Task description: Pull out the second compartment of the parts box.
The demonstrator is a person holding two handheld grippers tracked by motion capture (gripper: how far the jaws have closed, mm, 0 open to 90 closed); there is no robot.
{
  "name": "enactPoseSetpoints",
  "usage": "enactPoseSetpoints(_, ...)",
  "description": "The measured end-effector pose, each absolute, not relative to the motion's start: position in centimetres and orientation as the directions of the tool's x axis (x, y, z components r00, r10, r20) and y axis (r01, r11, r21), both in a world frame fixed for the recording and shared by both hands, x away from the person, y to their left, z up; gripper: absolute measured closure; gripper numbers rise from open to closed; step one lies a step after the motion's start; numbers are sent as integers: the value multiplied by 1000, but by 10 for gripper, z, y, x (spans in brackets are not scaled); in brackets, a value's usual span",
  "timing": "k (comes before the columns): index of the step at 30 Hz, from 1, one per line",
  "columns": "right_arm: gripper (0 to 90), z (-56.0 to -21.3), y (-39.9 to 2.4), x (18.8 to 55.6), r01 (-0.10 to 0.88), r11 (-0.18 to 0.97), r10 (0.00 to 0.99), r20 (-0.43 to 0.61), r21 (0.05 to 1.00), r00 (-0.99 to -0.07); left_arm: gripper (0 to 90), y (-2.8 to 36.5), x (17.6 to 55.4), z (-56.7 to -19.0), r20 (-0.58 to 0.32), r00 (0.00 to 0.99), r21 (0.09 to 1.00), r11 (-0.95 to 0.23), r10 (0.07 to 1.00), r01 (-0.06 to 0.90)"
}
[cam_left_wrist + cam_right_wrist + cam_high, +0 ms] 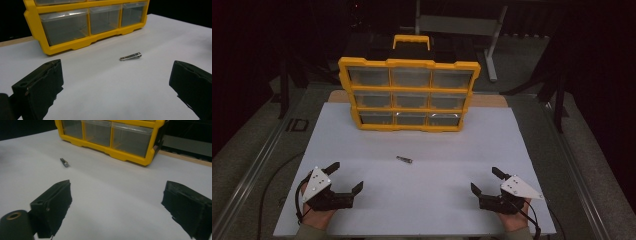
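A small metal nail clipper (404,159) lies on the white tabletop (422,195), in front of a yellow organizer (409,94) with clear drawers in three rows. My left gripper (345,176) rests at the near left of the table, open and empty. My right gripper (485,181) rests at the near right, also open and empty. In the left gripper view the clipper (130,56) lies ahead between the jaws, with the organizer (82,22) behind it. In the right gripper view the clipper (64,162) lies far to the left, the organizer (112,137) beyond.
The organizer stands upright at the far middle of the table with a yellow handle (411,40) on top. A metal rail (257,165) runs along the table's left side. Dark stands and a grey frame (472,25) sit beyond the table.
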State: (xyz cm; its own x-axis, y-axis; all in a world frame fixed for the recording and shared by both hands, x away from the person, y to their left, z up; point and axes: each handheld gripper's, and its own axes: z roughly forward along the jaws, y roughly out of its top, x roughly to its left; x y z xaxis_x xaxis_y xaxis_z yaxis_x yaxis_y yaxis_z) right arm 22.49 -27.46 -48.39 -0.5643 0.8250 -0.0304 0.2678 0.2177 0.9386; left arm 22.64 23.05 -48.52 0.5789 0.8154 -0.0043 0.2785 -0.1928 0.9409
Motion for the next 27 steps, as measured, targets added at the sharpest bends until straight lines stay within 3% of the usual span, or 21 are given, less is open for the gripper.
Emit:
enactPoseSetpoints(15,82,-478,-264,224,259,229,826,-46,938,-561,0,227,227,-489,8,557,941,-196,831,277)
enactPoseSetpoints(27,88,-467,-243,230,248,269,786,-64,931,-615,0,224,229,-492,5,541,937,-193,841,291)
